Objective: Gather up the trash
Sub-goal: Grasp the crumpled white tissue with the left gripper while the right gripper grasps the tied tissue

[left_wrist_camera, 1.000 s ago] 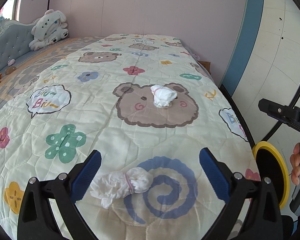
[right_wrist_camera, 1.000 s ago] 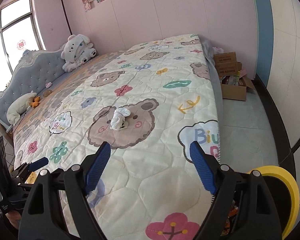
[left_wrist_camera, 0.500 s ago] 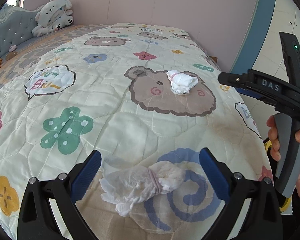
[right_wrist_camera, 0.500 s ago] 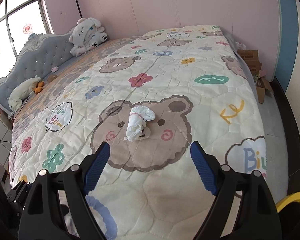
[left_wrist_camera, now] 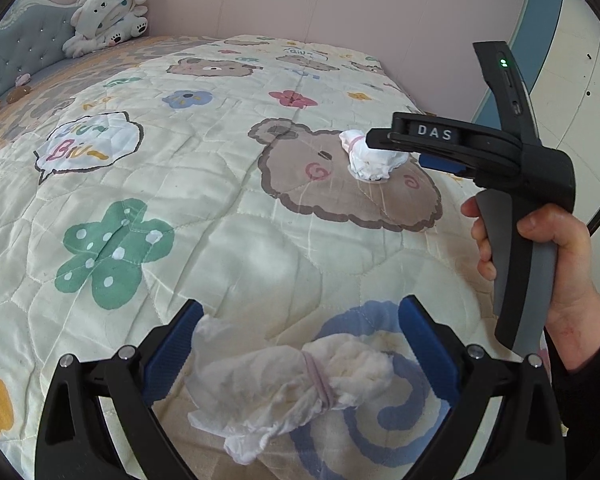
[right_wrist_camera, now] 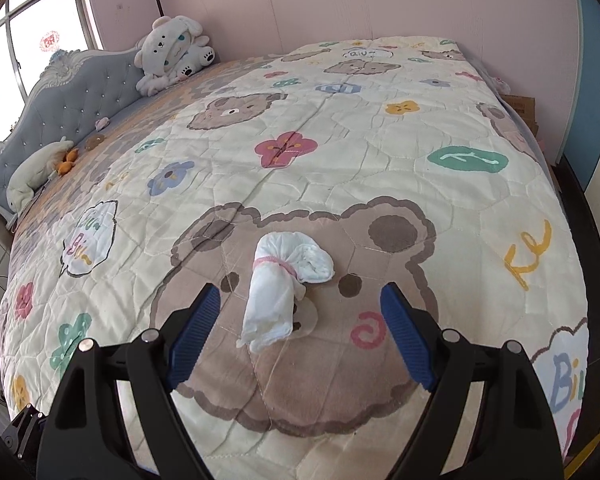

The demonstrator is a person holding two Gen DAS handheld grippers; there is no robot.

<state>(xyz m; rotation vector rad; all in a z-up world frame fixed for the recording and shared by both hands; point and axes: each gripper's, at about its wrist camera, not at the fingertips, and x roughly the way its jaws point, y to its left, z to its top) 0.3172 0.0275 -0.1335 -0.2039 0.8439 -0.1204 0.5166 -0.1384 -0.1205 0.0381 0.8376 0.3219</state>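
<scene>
Hidden and cut-off parts

In the left wrist view, the right gripper covers part of the far tissue bundle; the near tissue bundle's lower end meets the frame's dark edge.

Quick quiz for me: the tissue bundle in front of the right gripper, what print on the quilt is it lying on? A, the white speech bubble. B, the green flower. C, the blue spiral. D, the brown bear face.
D: in the right wrist view the tissue bundle lies on the brown bear face, ahead of the open right gripper, not yet between its fingers.
</scene>
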